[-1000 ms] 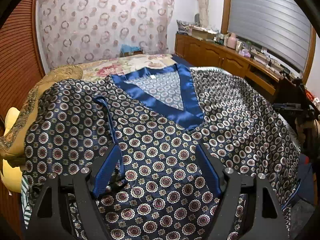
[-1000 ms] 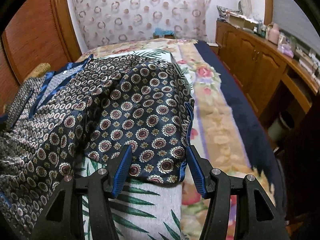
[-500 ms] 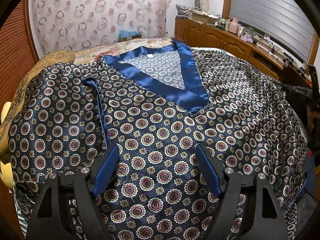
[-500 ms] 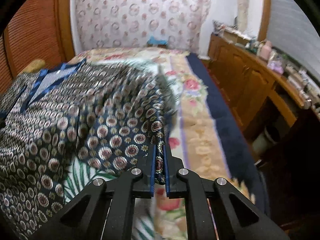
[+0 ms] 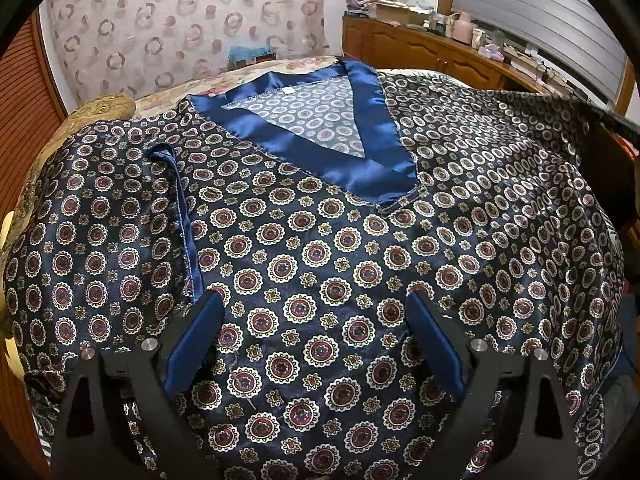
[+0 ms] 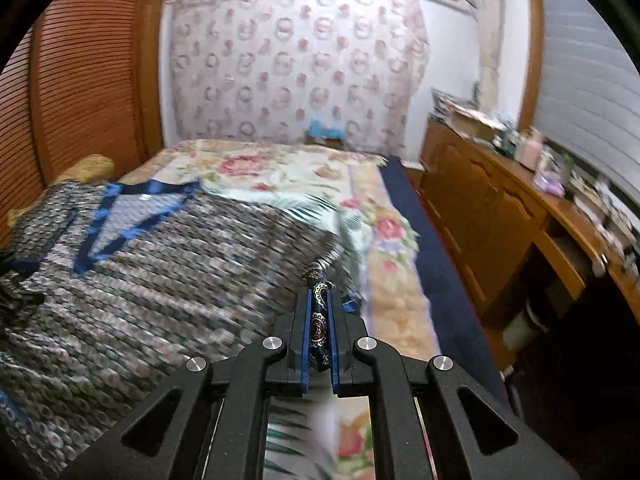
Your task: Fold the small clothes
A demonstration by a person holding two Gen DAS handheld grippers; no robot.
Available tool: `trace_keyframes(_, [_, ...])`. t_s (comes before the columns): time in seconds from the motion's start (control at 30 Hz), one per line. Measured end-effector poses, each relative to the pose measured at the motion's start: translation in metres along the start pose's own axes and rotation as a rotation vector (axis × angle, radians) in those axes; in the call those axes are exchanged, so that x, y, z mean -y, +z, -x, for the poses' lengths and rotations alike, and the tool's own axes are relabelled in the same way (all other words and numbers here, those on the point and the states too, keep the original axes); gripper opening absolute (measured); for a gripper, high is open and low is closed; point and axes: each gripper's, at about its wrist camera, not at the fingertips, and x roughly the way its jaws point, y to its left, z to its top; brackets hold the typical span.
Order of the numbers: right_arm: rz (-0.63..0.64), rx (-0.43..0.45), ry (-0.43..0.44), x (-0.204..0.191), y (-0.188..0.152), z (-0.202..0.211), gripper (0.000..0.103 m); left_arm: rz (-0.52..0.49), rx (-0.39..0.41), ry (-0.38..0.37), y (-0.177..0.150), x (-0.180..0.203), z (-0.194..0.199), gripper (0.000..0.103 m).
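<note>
A navy satin top (image 5: pixel 320 240) with a medallion print and a plain blue V-neck band (image 5: pixel 372 148) lies spread on the bed, neck pointing away. Its left sleeve is folded in over the body, a blue hem edge (image 5: pixel 186 216) running down it. My left gripper (image 5: pixel 312 320) is open, its blue pads low over the front of the top. My right gripper (image 6: pixel 319 320) is shut on the right sleeve edge of the top (image 6: pixel 160 280) and holds it lifted above the bed. The right wrist view is motion-blurred.
The floral bedspread (image 6: pixel 304 168) covers the far and right part of the bed. A wooden cabinet run with clutter on top (image 6: pixel 520 208) lines the right wall. A slatted wooden door (image 6: pixel 80 80) stands at left. A patterned curtain (image 5: pixel 192 24) hangs behind.
My right gripper closed on the right sleeve edge and has lifted it up from the bed. My left gripper has moved forward and lower over the top, staying open.
</note>
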Motion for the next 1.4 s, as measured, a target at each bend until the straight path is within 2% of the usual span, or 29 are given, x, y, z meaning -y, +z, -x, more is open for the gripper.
trace_keyframes(0.13, [0.061,0.029,0.097,-0.043,0.012,-0.004,0.007,0.000,0.000,0.000,0.001,0.000,-0.001,0.094])
trace_keyframes(0.27, [0.117,-0.006,0.173,-0.079,0.008,-0.023,0.007,0.000,-0.001,-0.001,0.000,-0.001,0.000,0.094])
trace_keyframes(0.47, [0.111,-0.081,0.216,-0.085,0.000,-0.065,0.007,0.000,-0.001,-0.002,0.001,0.000,-0.001,0.094])
trace_keyframes(0.5, [0.109,-0.087,0.219,-0.085,0.000,-0.068,0.012,0.001,-0.001,-0.003,0.000,-0.001,-0.001,0.094])
trace_keyframes(0.57, [0.112,-0.100,0.215,-0.086,-0.001,-0.072,0.014,0.000,-0.001,-0.002,0.001,0.000,-0.001,0.094])
trace_keyframes(0.67, [0.119,-0.116,0.211,-0.092,-0.001,-0.080,0.026,-0.001,-0.001,-0.001,0.001,-0.001,-0.001,0.094])
trace_keyframes(0.77, [0.102,-0.101,0.203,-0.085,0.003,-0.076,0.040,-0.001,-0.001,-0.001,0.001,0.000,-0.001,0.094])
trace_keyframes(0.9, [0.052,-0.050,0.182,-0.063,0.012,-0.065,0.053,0.000,-0.001,-0.001,0.001,0.000,-0.001,0.094])
trace_keyframes(1.0, [0.018,-0.046,0.140,-0.043,0.010,-0.070,0.053,-0.002,0.000,0.001,0.001,0.000,-0.001,0.094])
trace_keyframes(1.1, [-0.019,-0.077,0.113,-0.027,0.008,-0.088,0.053,-0.003,0.014,0.009,0.001,0.000,0.002,0.094])
trace_keyframes(1.2, [-0.052,-0.129,0.098,-0.013,0.003,-0.115,0.053,0.000,0.065,0.016,0.000,-0.001,0.013,0.094])
trace_keyframes(1.4, [-0.115,-0.206,0.123,0.003,0.009,-0.159,0.053,0.042,0.171,0.027,0.000,-0.010,0.041,0.094])
